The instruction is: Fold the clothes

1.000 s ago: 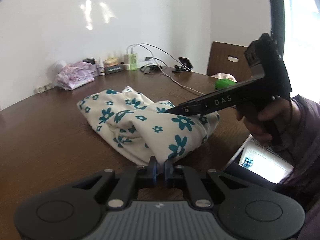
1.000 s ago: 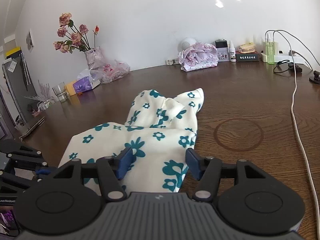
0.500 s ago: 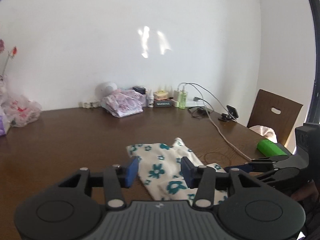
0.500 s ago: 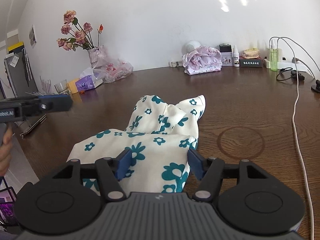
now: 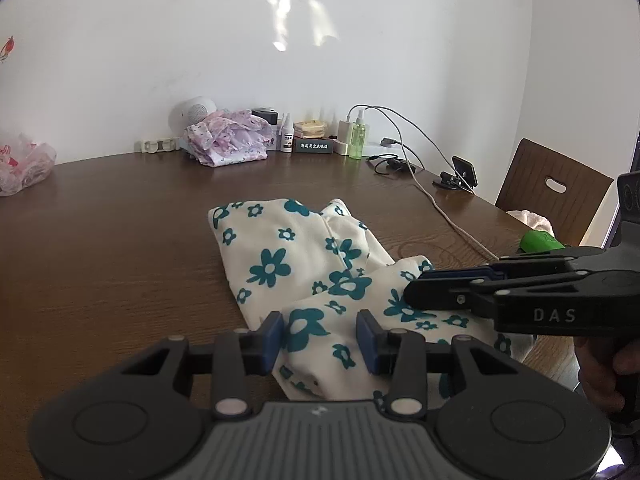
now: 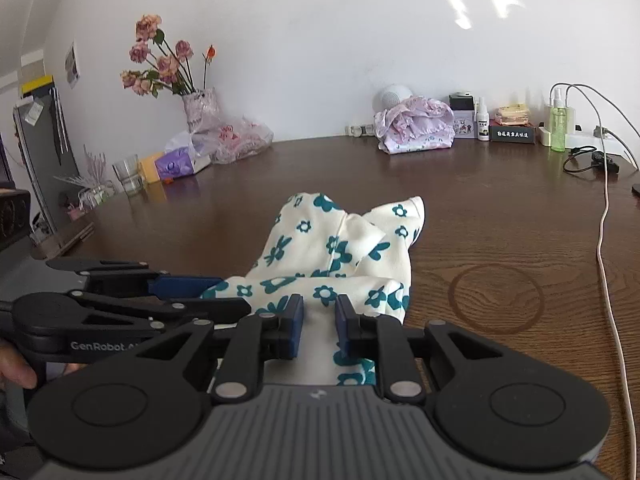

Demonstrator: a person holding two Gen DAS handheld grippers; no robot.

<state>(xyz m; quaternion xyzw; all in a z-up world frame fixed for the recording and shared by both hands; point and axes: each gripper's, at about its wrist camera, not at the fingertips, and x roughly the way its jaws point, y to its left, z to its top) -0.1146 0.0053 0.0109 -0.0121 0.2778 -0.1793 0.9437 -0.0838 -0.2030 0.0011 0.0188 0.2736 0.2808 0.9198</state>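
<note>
We had both closing — left gripper (image 5: pixel 320 338), right gripper (image 6: pixel 319 330) — seemingly nipping the soft, limp garment's (image 5: pixel 280 256) near hem.

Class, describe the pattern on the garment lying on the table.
Cream garment printed with teal flowers; clearest in the left wrist view.

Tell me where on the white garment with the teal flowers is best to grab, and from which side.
Probably the near hem of the flowered garment, approached from the table edge nearest the person: the cloth lies bunched there, offering a fold to pinch. Both the left gripper and right gripper are closing with that cloth between their jaws.
</note>
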